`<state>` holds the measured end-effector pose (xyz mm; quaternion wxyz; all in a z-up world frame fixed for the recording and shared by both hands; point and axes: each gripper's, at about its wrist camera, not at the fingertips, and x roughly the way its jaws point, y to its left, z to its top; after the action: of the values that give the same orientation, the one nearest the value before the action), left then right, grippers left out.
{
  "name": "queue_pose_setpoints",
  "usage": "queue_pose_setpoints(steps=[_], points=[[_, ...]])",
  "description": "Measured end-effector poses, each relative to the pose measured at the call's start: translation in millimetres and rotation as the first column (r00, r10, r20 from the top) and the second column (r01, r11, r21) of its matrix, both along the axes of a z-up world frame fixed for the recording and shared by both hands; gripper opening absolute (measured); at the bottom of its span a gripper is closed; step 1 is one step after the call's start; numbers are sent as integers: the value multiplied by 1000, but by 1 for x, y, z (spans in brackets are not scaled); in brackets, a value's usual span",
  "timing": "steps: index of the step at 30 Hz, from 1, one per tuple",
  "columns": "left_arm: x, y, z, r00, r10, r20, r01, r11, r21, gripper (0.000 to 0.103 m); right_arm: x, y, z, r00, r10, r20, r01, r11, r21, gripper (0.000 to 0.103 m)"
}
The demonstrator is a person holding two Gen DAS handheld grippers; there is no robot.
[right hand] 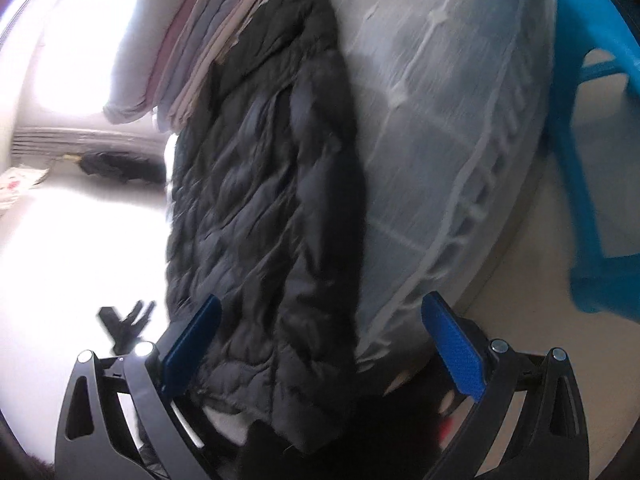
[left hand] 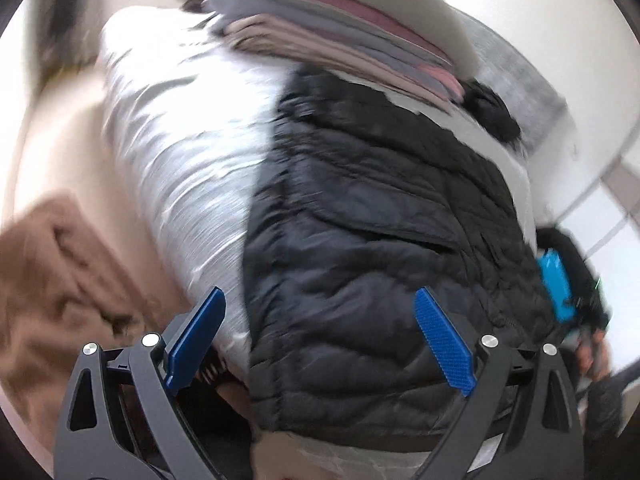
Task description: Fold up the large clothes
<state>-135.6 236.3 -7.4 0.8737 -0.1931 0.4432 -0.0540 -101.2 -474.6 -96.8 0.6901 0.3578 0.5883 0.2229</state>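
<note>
A black quilted puffer jacket [left hand: 376,232] lies lengthwise on a round table covered in white plastic sheeting [left hand: 176,152]. My left gripper [left hand: 320,320] hovers open above the jacket's near end, nothing between its blue pads [left hand: 444,344]. In the right wrist view the same jacket [right hand: 264,216] runs along the table's left side, and my right gripper [right hand: 320,324] is open over its near hem. The other gripper [left hand: 556,288], held by a hand, shows at the right edge of the left wrist view. Both views are motion-blurred.
A stack of folded clothes [left hand: 344,36] in pink, grey and beige sits at the table's far end, also the stack [right hand: 200,40]. A brown garment [left hand: 56,280] lies on the floor left. A blue plastic stool [right hand: 592,120] stands right of the table [right hand: 460,120]. Dark items [right hand: 116,166] lie on the floor.
</note>
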Motion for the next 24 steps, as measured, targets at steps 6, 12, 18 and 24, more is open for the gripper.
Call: queue_pose_setpoints(steps=[6,12,18,24], points=[[-6,28,-45,995,38,-95,-59,972,-227,92,-3,14,-6,997,78,-1,-78,994,83,97],[4,11,-77,986,-64,-151,3,929,-370,92,-15,31,-12,995,98,1,-98,994,53,47],[15,-19,-87,964,-115,-238,59,971,-231,83,-23,34,-4,995,61,73,-66,996,66,20],[18,3,-82,971,9,-239,-65,971,-229,85,-22,43,11,988,112,103,-119,991,66,20]])
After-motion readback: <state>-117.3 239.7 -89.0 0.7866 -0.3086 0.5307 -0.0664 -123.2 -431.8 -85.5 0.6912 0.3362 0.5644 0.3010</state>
